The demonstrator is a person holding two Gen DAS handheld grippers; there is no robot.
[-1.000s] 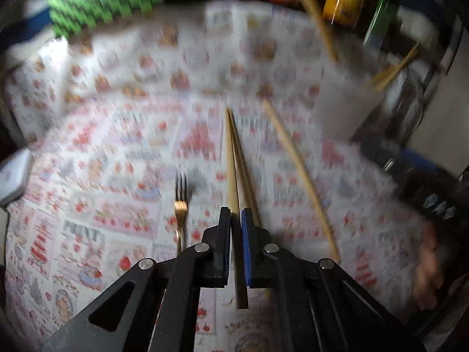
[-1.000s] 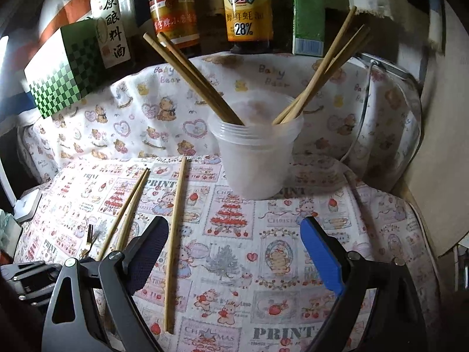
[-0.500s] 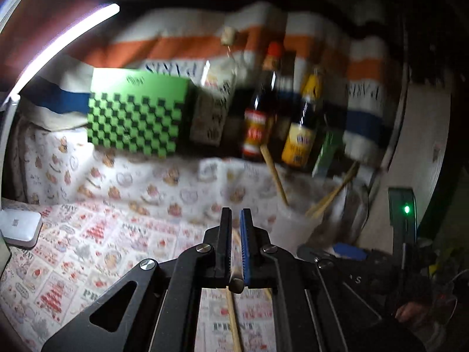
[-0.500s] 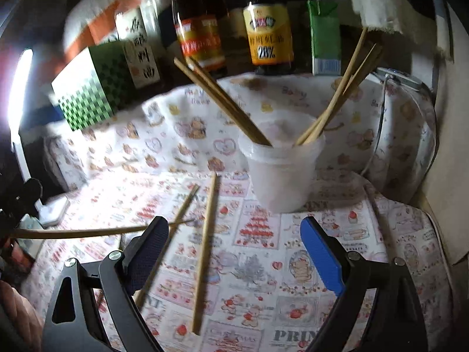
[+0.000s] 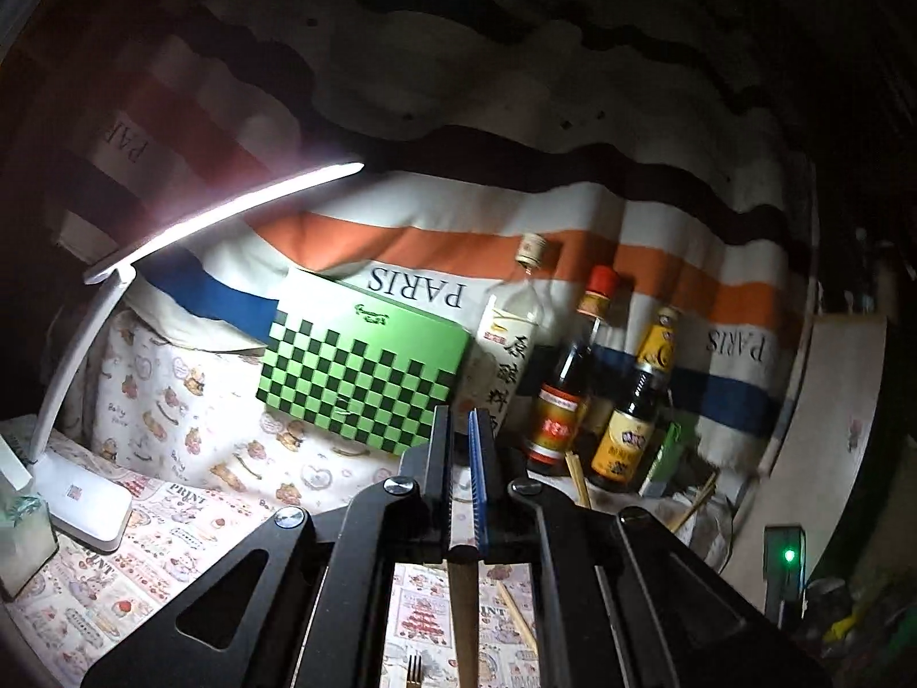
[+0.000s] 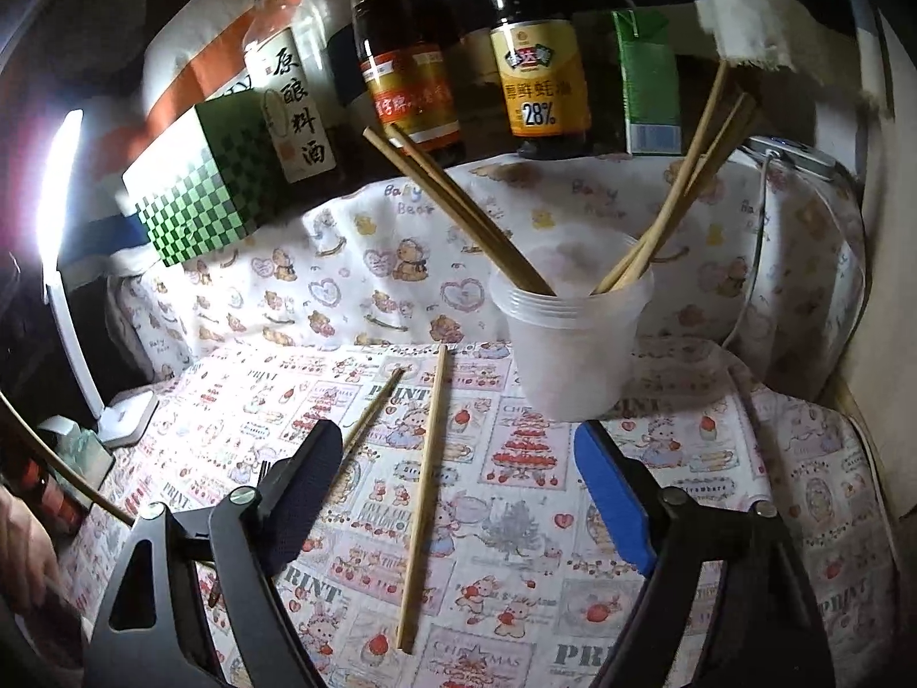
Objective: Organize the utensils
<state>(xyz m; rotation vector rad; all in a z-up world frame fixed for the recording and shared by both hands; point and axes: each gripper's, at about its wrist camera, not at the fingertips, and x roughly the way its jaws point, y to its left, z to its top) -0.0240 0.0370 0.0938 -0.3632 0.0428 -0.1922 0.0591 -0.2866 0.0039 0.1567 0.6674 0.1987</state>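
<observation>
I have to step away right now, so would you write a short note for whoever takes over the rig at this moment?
Left gripper: shut on one chopstick, lifted off the cloth and hanging down below the fingers.
Right gripper: open, its fingers have just been closing a little, nothing between them; it hovers over the cloth in front of the plastic cup.
Done: several chopsticks already stand in the cup.
Left: drop the held chopstick into the cup, then collect the two loose chopsticks on the printed cloth and the small fork.
</observation>
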